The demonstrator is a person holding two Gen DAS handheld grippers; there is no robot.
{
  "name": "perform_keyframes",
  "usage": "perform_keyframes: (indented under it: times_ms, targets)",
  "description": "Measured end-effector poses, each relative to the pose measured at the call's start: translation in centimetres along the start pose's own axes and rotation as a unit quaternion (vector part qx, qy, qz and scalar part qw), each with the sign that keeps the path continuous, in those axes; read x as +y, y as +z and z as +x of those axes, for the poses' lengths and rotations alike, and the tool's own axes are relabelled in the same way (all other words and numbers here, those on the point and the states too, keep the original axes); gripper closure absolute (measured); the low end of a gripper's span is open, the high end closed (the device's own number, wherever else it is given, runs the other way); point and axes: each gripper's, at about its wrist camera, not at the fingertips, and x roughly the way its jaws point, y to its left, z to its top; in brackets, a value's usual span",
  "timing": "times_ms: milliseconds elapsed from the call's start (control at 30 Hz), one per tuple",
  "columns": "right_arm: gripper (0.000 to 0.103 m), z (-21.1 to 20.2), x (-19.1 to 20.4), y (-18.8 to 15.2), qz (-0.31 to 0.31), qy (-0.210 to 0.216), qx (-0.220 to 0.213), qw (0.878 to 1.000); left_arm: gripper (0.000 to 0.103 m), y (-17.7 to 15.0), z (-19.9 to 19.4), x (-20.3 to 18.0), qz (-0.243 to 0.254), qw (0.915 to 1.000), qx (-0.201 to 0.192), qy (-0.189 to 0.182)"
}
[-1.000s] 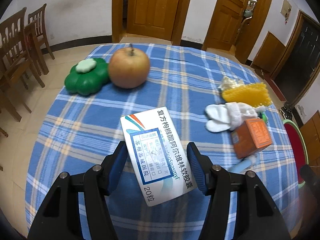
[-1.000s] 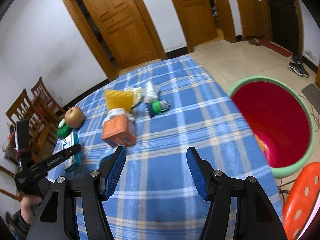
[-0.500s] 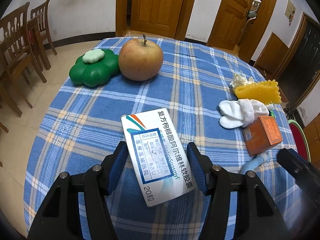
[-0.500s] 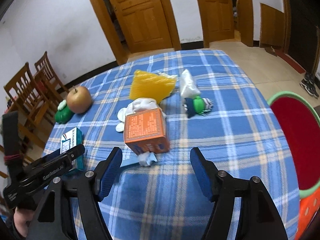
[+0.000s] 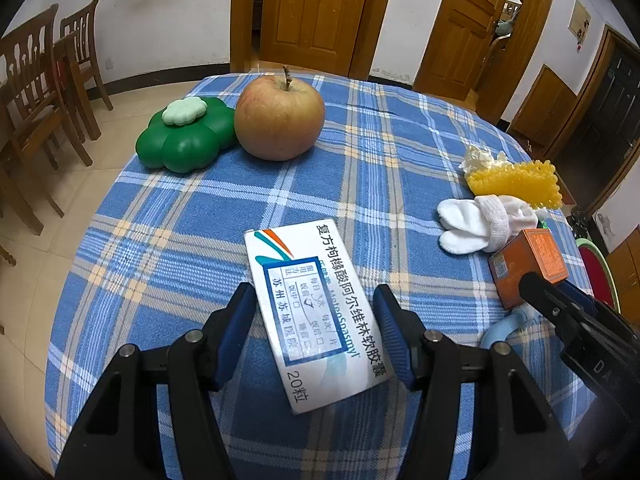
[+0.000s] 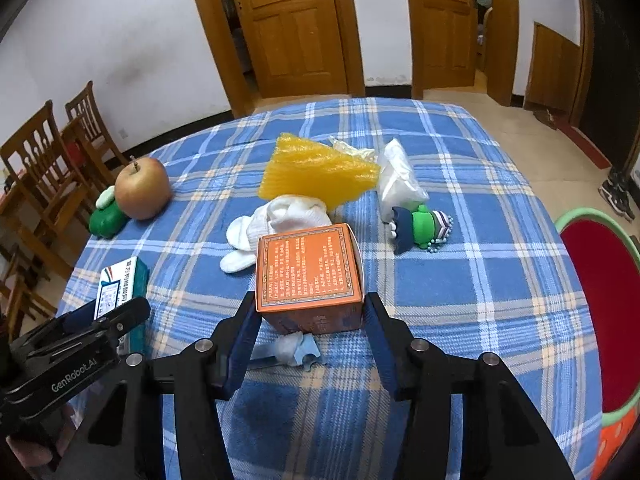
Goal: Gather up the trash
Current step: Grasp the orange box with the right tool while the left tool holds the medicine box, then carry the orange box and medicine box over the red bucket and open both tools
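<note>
Your right claw is closing on the orange carton right now, and the carton sits squarely between the blue pads. The tips look level with its near corners, right at the cardboard, though I can't tell if they are pressing yet. It stands near the middle of the surface, just in front of the white sock and the yellow foam wrap.

To do this well, keep the squeeze gentle: it's thin cardboard, likely empty, and I'd expect it to buckle if you clamp hard. You're catching only its near end, so ease forward a touch if you can, or the carton may swing when it lifts. Watch the crumpled tissue and blue scrap lying just under your pads at the carton's near edge; lift straight up so you don't drag it along. The red basin with the green rim waits off the surface's right edge, which looks to me like the trash target.

Now your left claw: it stands about half open, with the white medicine box between its pads near the surface's near edge. The left pad looks up against the box's edge, the right pad shows a sliver of gap, so I wouldn't call that a grip yet. Far-left corner, the apple and the green clover-shaped case sit touching.
</note>
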Motion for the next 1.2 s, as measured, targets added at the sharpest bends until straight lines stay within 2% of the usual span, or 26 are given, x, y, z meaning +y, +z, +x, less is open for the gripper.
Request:
perform_keyframes:
  times_ms: [300,633,933,1200]
  targets:
    - [0.05,-3.1,-1.0,-0.3,0.014,0.016,-0.038,0.999,0.042,0.2,-1.0,-0.9,0.008,0.9999,-0.01,0.0]
    - [0.05,-6.9,-4.1,-1.4,0.057,0.021,-0.071,0.996,0.042,0.1,-3.2,-3.5,0.032,0.9991,-0.025,-0.013]
    - [0.05,-10.3,-8.8,-2.9,0.108,0.0,-0.101,0.989,0.042,0.1,-4.8,-7.8,0.069,0.9965,-0.035,-0.031]
    - [0.05,-12.8,-14.2,-4.6,0.156,-0.03,-0.118,0.98,0.042,0.0,-6.0,-13.0,0.118,0.9907,-0.046,-0.05]
